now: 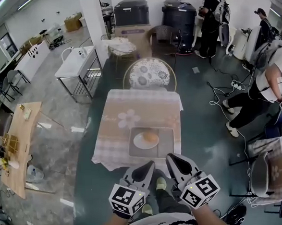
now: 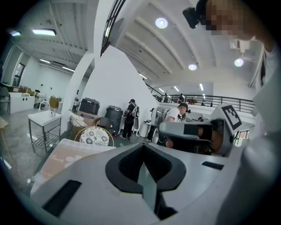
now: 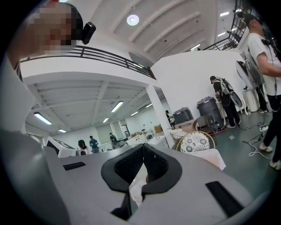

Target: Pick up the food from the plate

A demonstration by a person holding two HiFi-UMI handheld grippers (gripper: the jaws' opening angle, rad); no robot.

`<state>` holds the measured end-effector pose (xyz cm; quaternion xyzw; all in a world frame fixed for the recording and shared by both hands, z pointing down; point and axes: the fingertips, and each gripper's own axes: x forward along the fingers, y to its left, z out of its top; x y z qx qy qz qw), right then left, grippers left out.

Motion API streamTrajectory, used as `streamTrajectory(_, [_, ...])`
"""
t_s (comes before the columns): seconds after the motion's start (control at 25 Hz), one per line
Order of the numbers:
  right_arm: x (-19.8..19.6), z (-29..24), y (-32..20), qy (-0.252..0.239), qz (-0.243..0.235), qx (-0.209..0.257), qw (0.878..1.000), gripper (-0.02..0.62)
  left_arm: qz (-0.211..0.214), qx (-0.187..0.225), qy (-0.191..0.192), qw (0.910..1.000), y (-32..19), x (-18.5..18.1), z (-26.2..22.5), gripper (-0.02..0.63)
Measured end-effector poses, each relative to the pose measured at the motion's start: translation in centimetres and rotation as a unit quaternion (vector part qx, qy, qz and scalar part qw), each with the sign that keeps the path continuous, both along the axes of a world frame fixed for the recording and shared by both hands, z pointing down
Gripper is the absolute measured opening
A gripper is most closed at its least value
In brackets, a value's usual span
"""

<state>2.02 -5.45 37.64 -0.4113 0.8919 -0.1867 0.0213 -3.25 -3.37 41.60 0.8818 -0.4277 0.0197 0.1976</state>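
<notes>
In the head view a round orange-brown piece of food [image 1: 150,137] lies on a white plate [image 1: 139,143]. The plate rests on a grey mat [image 1: 165,142] on a small table with a pale patterned cloth [image 1: 127,116]. Both grippers hover side by side at the table's near edge, short of the plate and not touching it. My left gripper [image 1: 151,163] is shut with nothing in it; its jaws meet tip to tip [image 2: 142,147]. My right gripper [image 1: 169,156] is shut and empty too [image 3: 143,146]. Both gripper views look out level over the room; neither shows the plate.
A chair with a flowered cushion [image 1: 149,73] stands at the table's far side. A white metal table [image 1: 77,63] and a wooden table [image 1: 20,137] are at the left. Black bins [image 1: 131,11] stand at the back. People and cables [image 1: 235,84] fill the right side.
</notes>
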Motion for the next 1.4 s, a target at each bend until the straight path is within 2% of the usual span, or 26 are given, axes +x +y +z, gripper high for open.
streamTrajectory(0.48, [0.9, 4.3, -8.7, 0.008, -0.041, -0.038, 0.998, 0.015, -0.046, -0.031, -0.019, 0.9983, -9.2, 0.2, 3.4, 0.005])
streamTrajectory(0.72, [-0.2, 6.9, -10.7, 0.005, -0.045, -0.055, 0.997, 0.015, -0.043, -0.036, -0.04, 0.9977, -12.0, -0.7, 5.8, 0.005])
streamTrajectory(0.92, [-1.3, 9.3, -12.3, 0.02, -0.026, -0.068, 0.997, 0.015, -0.037, -0.038, -0.051, 0.9973, -14.5, -2.0, 8.6, 0.005])
streamTrajectory(1.04, [-1.5, 11.1, -12.8, 0.025, -0.013, -0.074, 0.997, 0.015, -0.019, -0.034, -0.062, 0.9973, -15.8, -2.1, 10.7, 0.005])
streamTrajectory(1.16, [-1.5, 13.0, -13.4, 0.029, 0.0, -0.082, 0.996, 0.015, 0.016, -0.023, -0.076, 0.9967, -16.4, -1.6, 12.8, 0.005])
streamTrajectory(1.4, [-1.6, 16.3, -14.5, 0.029, 0.022, -0.095, 0.995, 0.015, 0.069, -0.017, -0.108, 0.9916, -17.3, -1.1, 16.8, 0.005])
